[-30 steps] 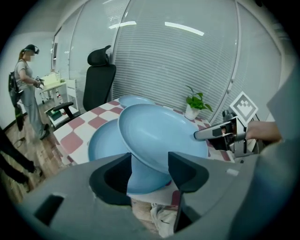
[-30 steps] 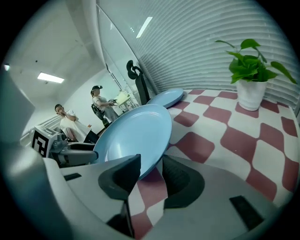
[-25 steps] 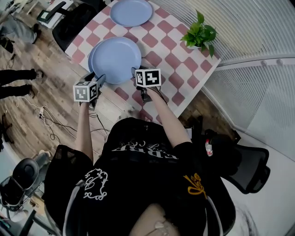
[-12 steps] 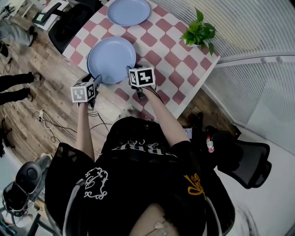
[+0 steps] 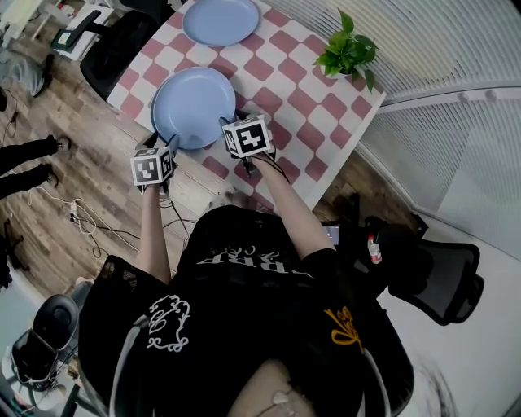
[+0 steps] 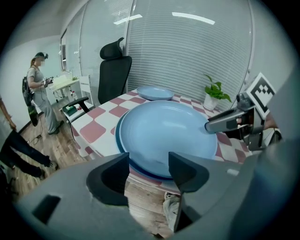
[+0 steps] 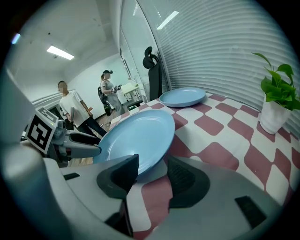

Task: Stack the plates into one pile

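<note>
Both sets of jaws are opening: the left gripper's (image 6: 148,168) stand wide just short of the near plate's (image 6: 164,129) rim, while the right gripper's (image 7: 152,171) straddle the opposite rim without pressing it. The plate lies on a darker plate (image 6: 118,140) at the worktop's (image 5: 326,122) near corner — best draw both grippers back level and outward, then fetch the far plate (image 5: 221,20), well apart.

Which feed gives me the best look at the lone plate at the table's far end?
Head view: the lone plate shows nearly whole, from above. Both gripper views catch it only small and edge-on, beyond the near plates.
</note>
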Available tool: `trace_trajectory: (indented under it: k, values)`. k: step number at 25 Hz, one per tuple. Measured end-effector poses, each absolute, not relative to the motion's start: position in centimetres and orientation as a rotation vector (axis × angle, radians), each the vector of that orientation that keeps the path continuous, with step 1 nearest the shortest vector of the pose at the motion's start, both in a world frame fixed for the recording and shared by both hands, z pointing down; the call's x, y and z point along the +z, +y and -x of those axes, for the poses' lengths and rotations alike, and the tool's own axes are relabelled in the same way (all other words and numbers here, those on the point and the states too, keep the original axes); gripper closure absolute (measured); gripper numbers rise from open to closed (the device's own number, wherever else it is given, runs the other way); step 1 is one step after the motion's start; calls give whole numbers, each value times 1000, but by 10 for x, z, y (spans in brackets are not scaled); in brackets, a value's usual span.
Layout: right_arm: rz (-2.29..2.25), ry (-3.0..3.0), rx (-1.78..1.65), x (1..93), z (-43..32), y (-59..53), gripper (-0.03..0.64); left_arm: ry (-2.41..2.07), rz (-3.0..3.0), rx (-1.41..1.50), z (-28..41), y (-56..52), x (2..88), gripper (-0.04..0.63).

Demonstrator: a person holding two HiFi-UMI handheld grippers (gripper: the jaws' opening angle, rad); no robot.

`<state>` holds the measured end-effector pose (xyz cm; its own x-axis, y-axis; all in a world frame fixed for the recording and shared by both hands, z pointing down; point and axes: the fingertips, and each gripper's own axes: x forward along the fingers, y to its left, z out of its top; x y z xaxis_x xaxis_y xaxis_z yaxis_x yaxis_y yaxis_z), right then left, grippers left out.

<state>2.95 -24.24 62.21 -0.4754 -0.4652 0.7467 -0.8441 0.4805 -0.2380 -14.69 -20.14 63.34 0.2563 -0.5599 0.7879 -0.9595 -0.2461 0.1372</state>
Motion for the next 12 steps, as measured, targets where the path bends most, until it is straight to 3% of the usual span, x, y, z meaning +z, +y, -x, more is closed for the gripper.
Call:
trace_trajectory:
  k: [12]
  values:
    - [-1258, -2269, 832, 575, -72, -212, 462, -1363, -2079, 718, 121, -192, 589, 336]
